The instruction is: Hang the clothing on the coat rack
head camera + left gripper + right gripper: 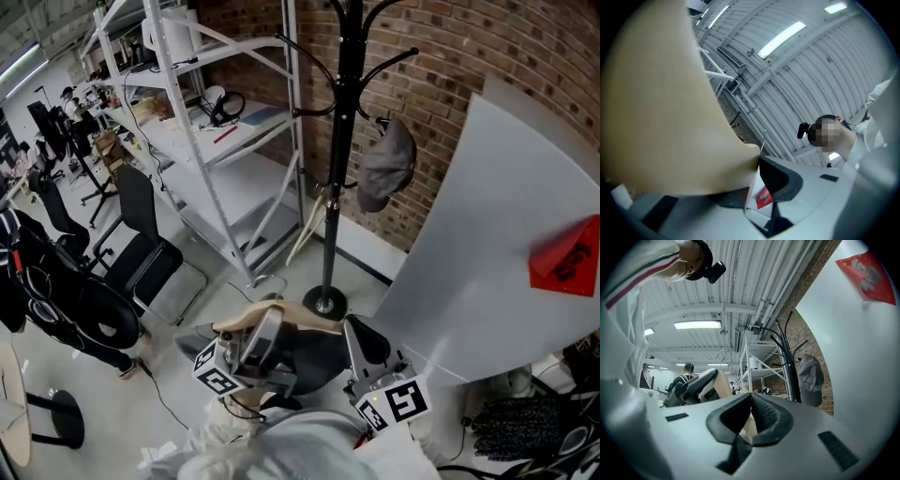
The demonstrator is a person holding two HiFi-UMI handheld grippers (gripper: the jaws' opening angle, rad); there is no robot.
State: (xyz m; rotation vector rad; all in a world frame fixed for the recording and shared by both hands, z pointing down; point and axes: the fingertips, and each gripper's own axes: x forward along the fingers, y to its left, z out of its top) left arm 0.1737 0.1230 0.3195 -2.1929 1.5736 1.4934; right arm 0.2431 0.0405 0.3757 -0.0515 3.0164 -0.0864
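Your left gripper (757,161) clamps the broad wooden hanger (670,117); your right gripper (751,404) has its jaws pinched on what looks like the hanger's other end. Dark clothing (314,361) hangs between them, low before you, apart from the coat rack (347,141), where a grey cap (386,164) hangs.

Coat rack (349,112) stands in front of the brick wall (450,56). Cap (386,167) hangs on rack's right side. Shelving unit (211,141) just left of rack, office chair (141,248) further left. Board (497,244) right of rack. Hanger (246,322) with clothing (309,361) in front of rack's base, between left claw (265,330) and right claw (361,336).
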